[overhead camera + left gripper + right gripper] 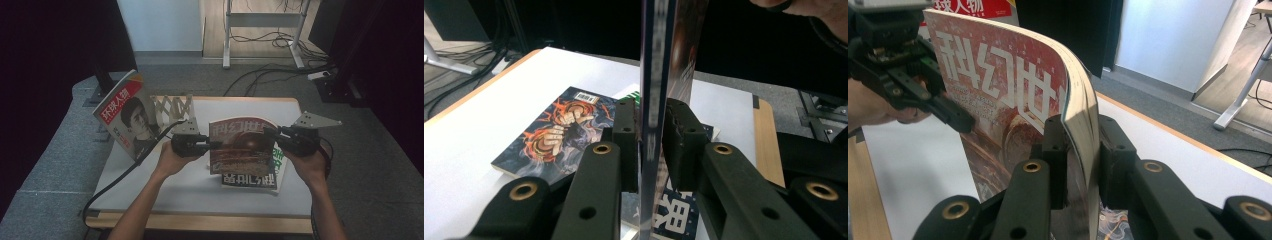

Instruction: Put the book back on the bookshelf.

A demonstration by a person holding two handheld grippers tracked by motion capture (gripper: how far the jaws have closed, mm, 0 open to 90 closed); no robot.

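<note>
A red-brown magazine (242, 145) with white characters stands upright above the white table (150, 185), held at both side edges. My left gripper (212, 145) is shut on its left edge; in the left gripper view the pads (626, 135) clamp the thin edge of the magazine (655, 75). My right gripper (272, 134) is shut on the right edge. In the right gripper view the curved magazine (1008, 85) sits between the jaws, midpoint (1080, 140), with the left gripper (955, 117) across from it.
Other magazines (252, 180) lie flat under the raised one, among them a book with flaming fists (559, 132). At the back left a red-topped magazine (127, 117) leans in a wooden rack (172, 107). Cables and desk legs (227, 45) are on the floor behind.
</note>
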